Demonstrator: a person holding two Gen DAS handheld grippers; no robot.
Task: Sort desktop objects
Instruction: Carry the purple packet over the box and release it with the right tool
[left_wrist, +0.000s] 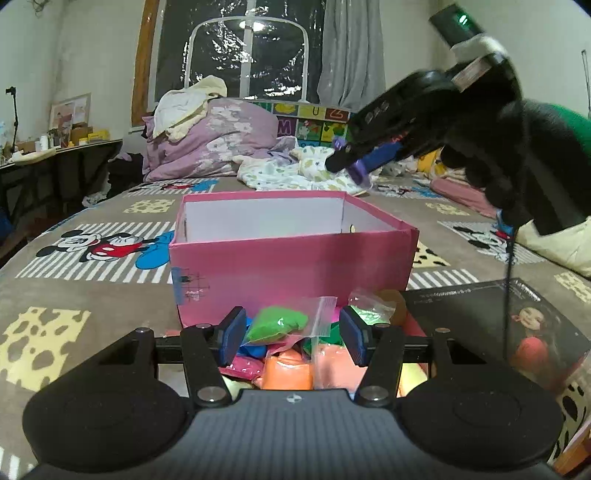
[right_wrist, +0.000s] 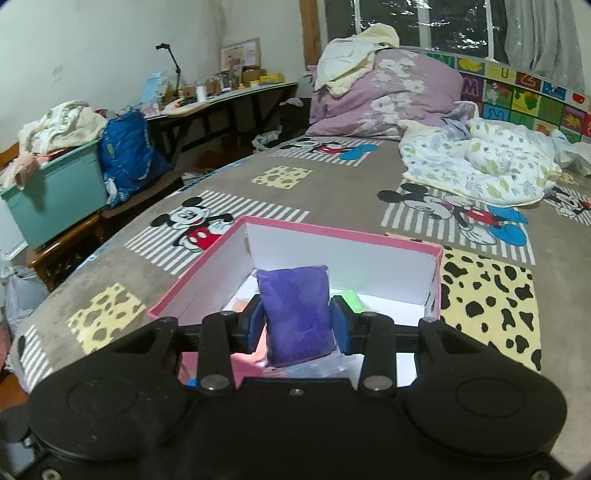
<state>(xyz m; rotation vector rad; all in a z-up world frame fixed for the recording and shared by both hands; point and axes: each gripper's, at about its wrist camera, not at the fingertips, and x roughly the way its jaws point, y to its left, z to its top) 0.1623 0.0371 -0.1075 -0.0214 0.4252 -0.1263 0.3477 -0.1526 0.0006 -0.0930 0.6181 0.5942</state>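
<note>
Right gripper (right_wrist: 299, 325) pinches a purple bag (right_wrist: 295, 314) upright between its pads, held above the near rim of the pink box (right_wrist: 192, 280); box is open on top, white inside, with a green bag (right_wrist: 351, 299) and something peach on its floor, much floor bare. Left gripper (left_wrist: 291, 332) spread, low over a pile of bags (left_wrist: 288, 354) just before the box's near wall, green one (left_wrist: 277, 323) between the fingers, not gripped. Black book (left_wrist: 517, 321) lies right of the pile. Bedspread (left_wrist: 92, 295) around the box open.
</note>
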